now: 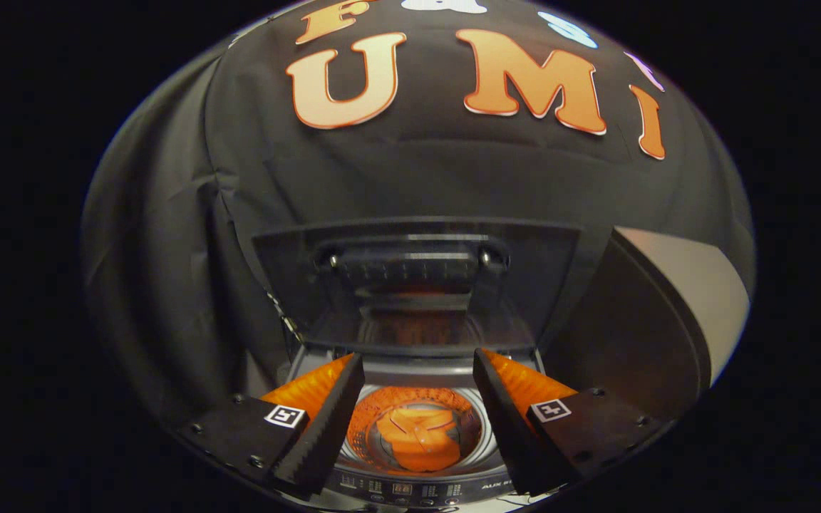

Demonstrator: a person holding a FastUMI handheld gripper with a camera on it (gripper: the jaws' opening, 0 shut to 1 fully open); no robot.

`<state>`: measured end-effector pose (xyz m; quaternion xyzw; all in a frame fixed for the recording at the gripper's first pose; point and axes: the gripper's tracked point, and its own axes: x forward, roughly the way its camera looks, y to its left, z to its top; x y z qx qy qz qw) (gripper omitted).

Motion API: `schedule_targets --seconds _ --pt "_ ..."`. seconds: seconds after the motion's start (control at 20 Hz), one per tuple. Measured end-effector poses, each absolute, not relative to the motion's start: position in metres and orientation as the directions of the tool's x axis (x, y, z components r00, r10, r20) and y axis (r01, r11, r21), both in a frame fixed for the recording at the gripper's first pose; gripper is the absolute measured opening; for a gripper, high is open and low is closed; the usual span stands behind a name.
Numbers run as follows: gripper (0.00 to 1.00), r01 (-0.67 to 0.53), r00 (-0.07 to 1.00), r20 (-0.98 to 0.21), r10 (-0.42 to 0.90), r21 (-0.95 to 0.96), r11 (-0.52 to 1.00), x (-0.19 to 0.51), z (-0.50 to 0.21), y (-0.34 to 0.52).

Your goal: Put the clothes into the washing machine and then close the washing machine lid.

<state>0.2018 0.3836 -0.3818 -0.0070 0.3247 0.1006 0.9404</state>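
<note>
We are noting an orange garment point(417, 436) lying in the drum point(364, 434) of the washing machine point(421, 491), whose perforated metal wall is glowing orange with the reflection, while the lid point(417, 285) is standing raised and showing as dark, smoky, see-through grey with a black handle bar. We are recording the gripper point(417, 420) with fingers spread apart and nothing between them, each body carrying a small white square tag with a black pattern, and a pale beige panel point(695, 299) showing beside the machine.
</note>
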Motion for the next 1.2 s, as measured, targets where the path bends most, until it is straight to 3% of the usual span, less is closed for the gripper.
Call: schedule_targets --seconds 0.5,0.85,1.2 --pt "0.99 -0.205 0.833 -0.504 0.227 0.099 0.974 0.282 -0.314 0.404" --pt "0.99 -0.211 0.827 -0.520 0.216 0.069 0.975 0.336 -0.322 0.410" --pt "0.99 -0.197 0.828 -0.521 0.207 0.075 0.978 0.346 -0.339 0.411"
